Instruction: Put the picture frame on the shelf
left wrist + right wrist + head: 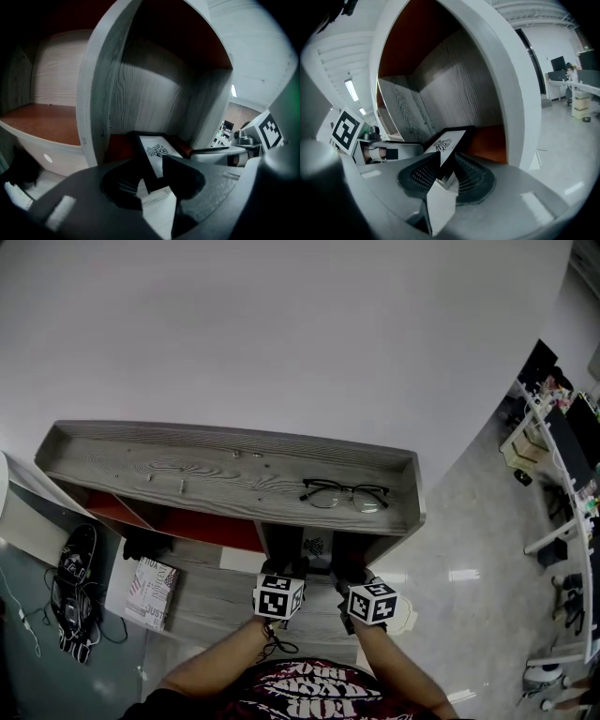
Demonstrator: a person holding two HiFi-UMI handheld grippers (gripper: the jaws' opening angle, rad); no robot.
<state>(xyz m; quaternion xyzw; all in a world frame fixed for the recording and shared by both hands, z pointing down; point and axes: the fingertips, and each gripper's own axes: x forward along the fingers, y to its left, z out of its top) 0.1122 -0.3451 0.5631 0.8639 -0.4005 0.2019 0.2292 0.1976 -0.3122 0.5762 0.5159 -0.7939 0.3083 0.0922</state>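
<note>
The picture frame [157,151], black-edged with a white print showing a small dark emblem, is held in the mouth of a shelf [187,474] compartment, just under the top board. It lies tilted, its far end reaching in over the compartment's reddish-brown floor [490,140] toward the grey wood-grain back wall. Whether that end touches the floor cannot be told.

The left hand-held gripper [152,182] pinches the frame's near edge between its dark jaws. The right hand-held gripper [446,174] also clamps the frame, its ribbed pads pressed on either face of the near corner. In the head view the frame shows between the two marker cubes [278,597], with the person's forearms [220,667] running back from them.

A vertical divider [98,93] separates this compartment from its neighbour on the left, which has the same reddish-brown floor.

On the shelf's rimmed top board lies a pair of black-framed eyeglasses [344,494], toward its right end. On the floor left of the shelf are a patterned paper bag [150,592] and a black object with cables [75,589]; white tables [553,465] stand well apart at the far right
</note>
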